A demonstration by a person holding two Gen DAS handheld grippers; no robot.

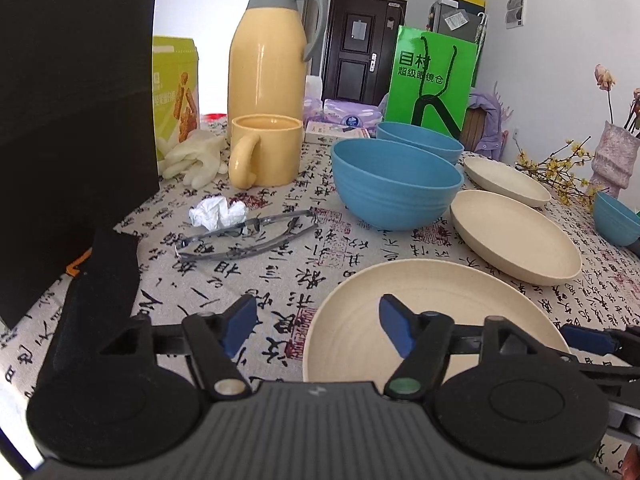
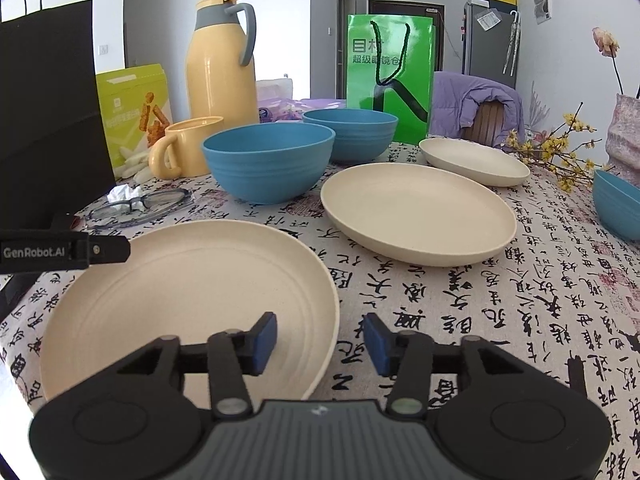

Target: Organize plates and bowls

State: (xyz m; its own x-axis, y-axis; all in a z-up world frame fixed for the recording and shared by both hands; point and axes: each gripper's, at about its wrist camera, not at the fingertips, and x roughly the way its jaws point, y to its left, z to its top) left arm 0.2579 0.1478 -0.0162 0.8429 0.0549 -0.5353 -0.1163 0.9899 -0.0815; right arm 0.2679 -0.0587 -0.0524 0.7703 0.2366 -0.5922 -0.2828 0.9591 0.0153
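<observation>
Matte cream plate (image 2: pixel 192 300) lying low in the frame, ribbed blue bowl (image 2: pixel 269 160) sitting behind, left gripper (image 1: pixel 318 322) and right gripper (image 2: pixel 320 338) both hovering wide apart, gripping nothing

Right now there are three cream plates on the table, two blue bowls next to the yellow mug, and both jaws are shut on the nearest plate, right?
Not quite. Both sets of jaws stand open, gripping nothing; the right gripper straddles the nearest plate's rim in the right wrist view. The left gripper is open too. The rest holds.

3 cream plates (image 2: pixel 420 212), 3 blue bowls (image 2: pixel 268 160), yellow jug (image 2: pixel 222 64), green bag (image 2: pixel 390 76), tabletop (image 2: pixel 520 300) cloth black calligraphy print.
</observation>
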